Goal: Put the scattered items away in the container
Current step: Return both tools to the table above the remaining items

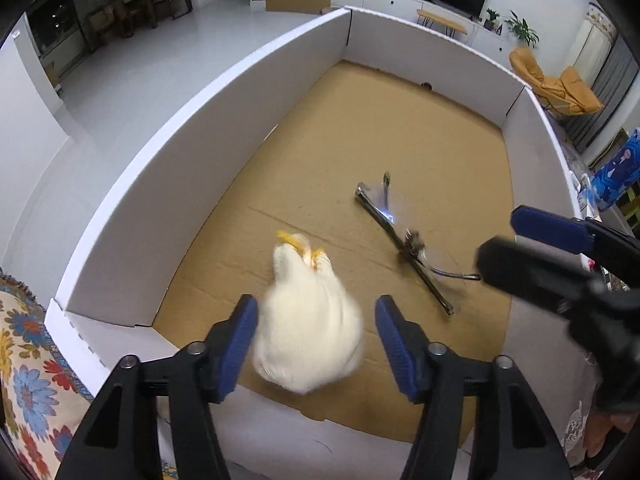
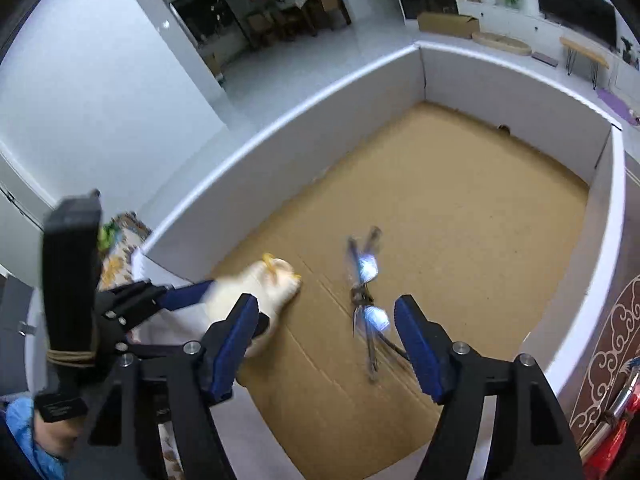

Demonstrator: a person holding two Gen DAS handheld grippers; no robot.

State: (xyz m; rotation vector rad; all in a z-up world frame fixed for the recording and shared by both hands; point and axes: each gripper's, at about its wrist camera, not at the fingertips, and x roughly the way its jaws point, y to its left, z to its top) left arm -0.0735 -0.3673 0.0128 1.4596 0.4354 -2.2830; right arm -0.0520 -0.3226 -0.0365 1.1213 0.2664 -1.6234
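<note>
A white plush toy with yellow feet (image 1: 308,328) is between the spread blue pads of my left gripper (image 1: 316,344), blurred, over the near end of the box floor; no pad visibly touches it. It also shows in the right wrist view (image 2: 272,284). A pair of glasses (image 1: 404,240) lies in the large white-walled cardboard box (image 1: 192,152), blurred. My right gripper (image 2: 326,344) is open just above and near the glasses (image 2: 368,304). The right gripper also shows in the left wrist view (image 1: 532,248) at the right.
The box (image 2: 280,136) has a brown cardboard floor and low white walls. A floral cloth (image 1: 28,360) lies outside the box at the near left. A patterned brown surface (image 2: 608,352) and red items lie outside at the right.
</note>
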